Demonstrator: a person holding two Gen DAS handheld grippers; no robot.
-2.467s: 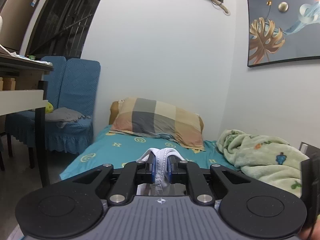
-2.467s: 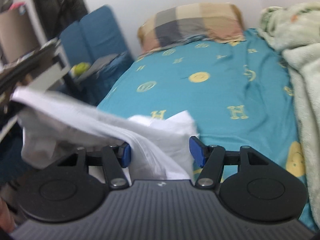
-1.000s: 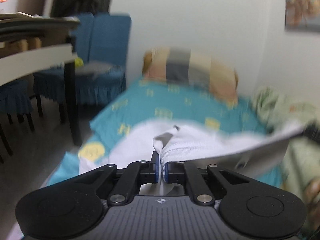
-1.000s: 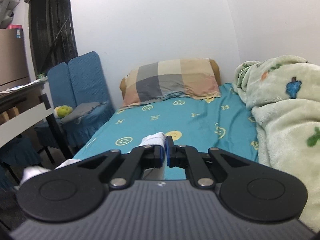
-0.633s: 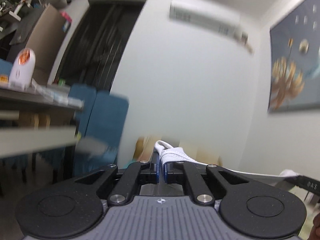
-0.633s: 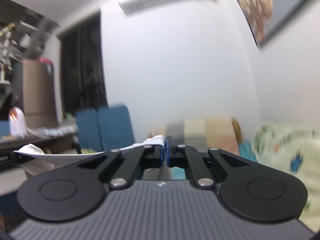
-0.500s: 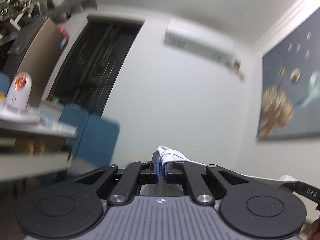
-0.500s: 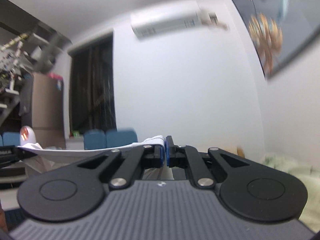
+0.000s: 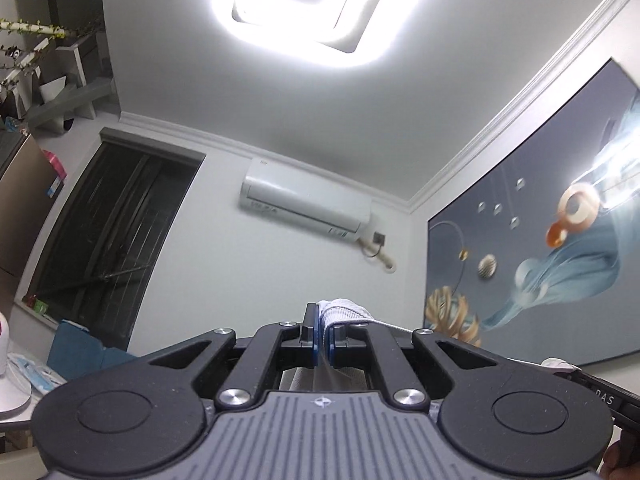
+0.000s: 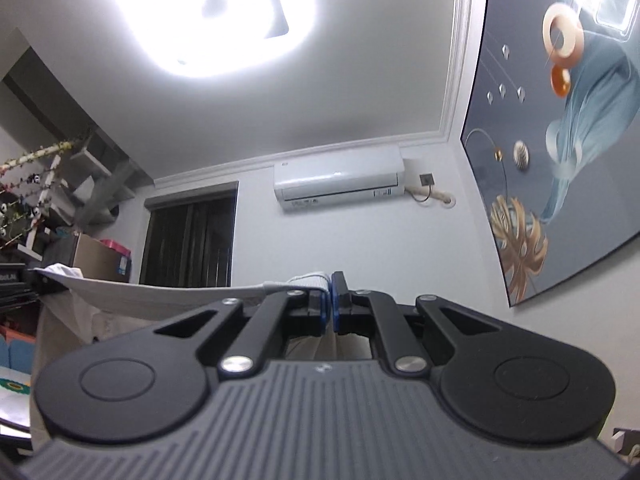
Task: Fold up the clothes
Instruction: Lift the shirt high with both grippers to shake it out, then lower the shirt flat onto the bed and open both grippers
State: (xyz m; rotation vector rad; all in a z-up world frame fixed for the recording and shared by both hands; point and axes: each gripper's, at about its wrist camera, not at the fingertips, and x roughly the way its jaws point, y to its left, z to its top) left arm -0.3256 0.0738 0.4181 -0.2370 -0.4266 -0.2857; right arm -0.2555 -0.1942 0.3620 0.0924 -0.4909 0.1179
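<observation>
Both tools tilt toward the ceiling, the left tool (image 9: 323, 338) and right tool (image 10: 331, 304) each clamped on the white garment (image 10: 160, 294) stretched between them, unfolded

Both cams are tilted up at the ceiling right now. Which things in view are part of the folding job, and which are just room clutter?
Part of the job:
white garment, stretched between both grippers
left gripper, shut on it
right gripper, shut on it

Just there:
air conditioner
wall painting
ceiling light
dark window
cardboard box
</observation>
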